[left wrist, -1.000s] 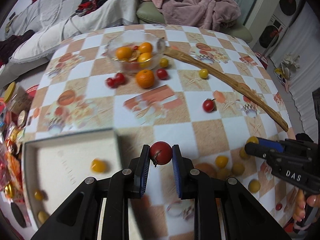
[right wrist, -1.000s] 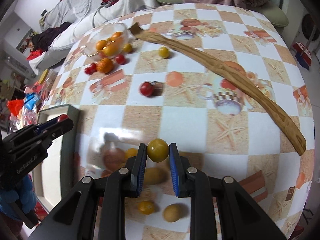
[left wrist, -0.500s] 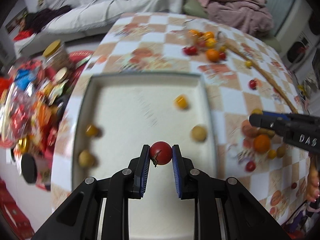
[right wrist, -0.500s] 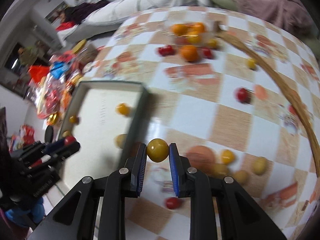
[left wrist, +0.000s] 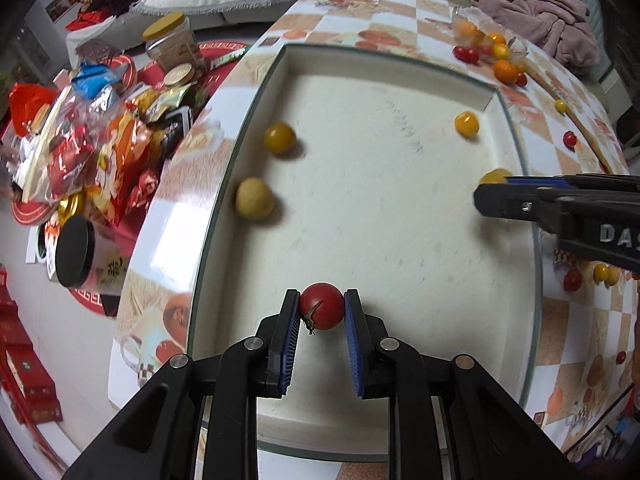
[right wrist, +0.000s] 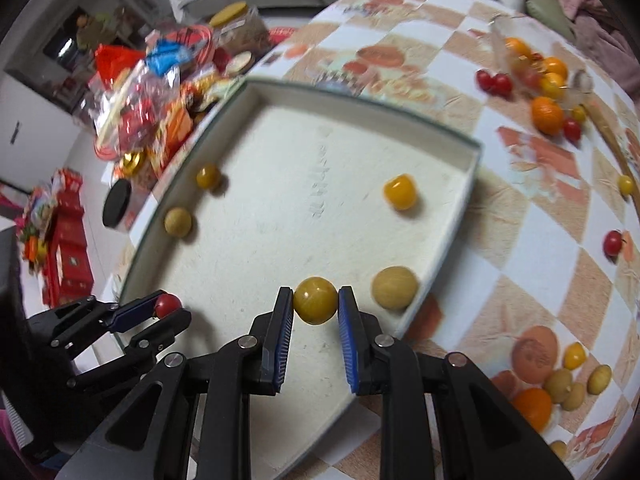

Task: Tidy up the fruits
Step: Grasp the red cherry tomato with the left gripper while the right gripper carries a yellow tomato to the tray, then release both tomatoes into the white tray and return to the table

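Two hand-held grippers clamped over tray [left wrist: 256,92]: left hand-held gripper [left wrist: 321,316] on red cherry tomato [left wrist: 322,311], right hand-held gripper [right wrist: 315,308] on yellow cherry tomato [right wrist: 315,300]. Four fruits ahead in tray, many beyond on surface [right wrist: 520,240].

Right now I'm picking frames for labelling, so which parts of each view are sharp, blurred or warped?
Left wrist view: red tomato in the left hand-held gripper is sharp; the tray rim bows from fisheye; far fruit is soft. Right wrist view: yellow tomato in the right hand-held gripper is crisp; the tablecloth and snack bags smear with motion blur.
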Demonstrator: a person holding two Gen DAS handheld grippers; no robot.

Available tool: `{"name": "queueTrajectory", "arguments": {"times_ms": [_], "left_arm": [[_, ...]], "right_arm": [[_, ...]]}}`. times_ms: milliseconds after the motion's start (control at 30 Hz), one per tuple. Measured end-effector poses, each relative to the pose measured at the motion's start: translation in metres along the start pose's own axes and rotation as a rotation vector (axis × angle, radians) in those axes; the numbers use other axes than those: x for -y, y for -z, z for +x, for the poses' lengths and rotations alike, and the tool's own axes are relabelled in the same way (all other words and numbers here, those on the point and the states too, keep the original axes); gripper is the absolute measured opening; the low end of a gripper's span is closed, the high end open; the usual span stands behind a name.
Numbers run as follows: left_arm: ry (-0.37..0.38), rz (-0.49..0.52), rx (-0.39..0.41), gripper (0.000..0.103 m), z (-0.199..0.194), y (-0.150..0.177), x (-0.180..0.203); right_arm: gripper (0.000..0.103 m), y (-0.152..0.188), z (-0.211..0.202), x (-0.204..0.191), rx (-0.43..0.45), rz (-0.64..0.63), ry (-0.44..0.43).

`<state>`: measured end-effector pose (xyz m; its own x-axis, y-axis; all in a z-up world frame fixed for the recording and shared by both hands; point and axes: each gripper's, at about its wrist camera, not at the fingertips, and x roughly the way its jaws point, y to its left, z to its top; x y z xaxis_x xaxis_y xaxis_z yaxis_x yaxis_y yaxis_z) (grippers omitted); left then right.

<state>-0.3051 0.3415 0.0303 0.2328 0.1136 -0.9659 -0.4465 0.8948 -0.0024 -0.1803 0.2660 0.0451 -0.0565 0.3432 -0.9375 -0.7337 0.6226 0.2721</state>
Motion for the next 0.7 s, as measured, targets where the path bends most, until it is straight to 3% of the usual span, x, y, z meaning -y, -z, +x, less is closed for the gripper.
{"name": "queueTrajectory", "arguments": {"times_ms": [333, 400, 467, 500, 533, 700], "left_arm": [[-0.028, 0.015, -0.023, 0.025, 0.009, 0.012, -0.003], [-0.023, 0.018, -0.022, 0.025, 0.009, 0.012, -0.002], [-0.047, 0.031, -0.02, 0.048, 0.009, 0.011, -0.002], [-0.054, 0.033, -0.017, 0.075, 0.009, 0.011, -0.003], [-0.061, 0.029, 0.002, 0.078, 0.006, 0.011, -0.003], [-0.063, 0.047, -0.002, 0.078, 0.005, 0.009, -0.005]], "right_arm": [[0.026, 0.002, 0.024, -0.013, -0.069, -0.049, 0.046], [0.034, 0.001, 0.024, -0.014, -0.069, -0.052, 0.04], [0.051, -0.001, 0.025, -0.015, -0.072, -0.055, 0.017], [0.067, -0.002, 0.025, -0.018, -0.073, -0.059, 0.018], [0.078, -0.002, 0.026, -0.02, -0.072, -0.061, 0.039], [0.078, -0.003, 0.013, -0.014, -0.027, -0.003, -0.015]]}}
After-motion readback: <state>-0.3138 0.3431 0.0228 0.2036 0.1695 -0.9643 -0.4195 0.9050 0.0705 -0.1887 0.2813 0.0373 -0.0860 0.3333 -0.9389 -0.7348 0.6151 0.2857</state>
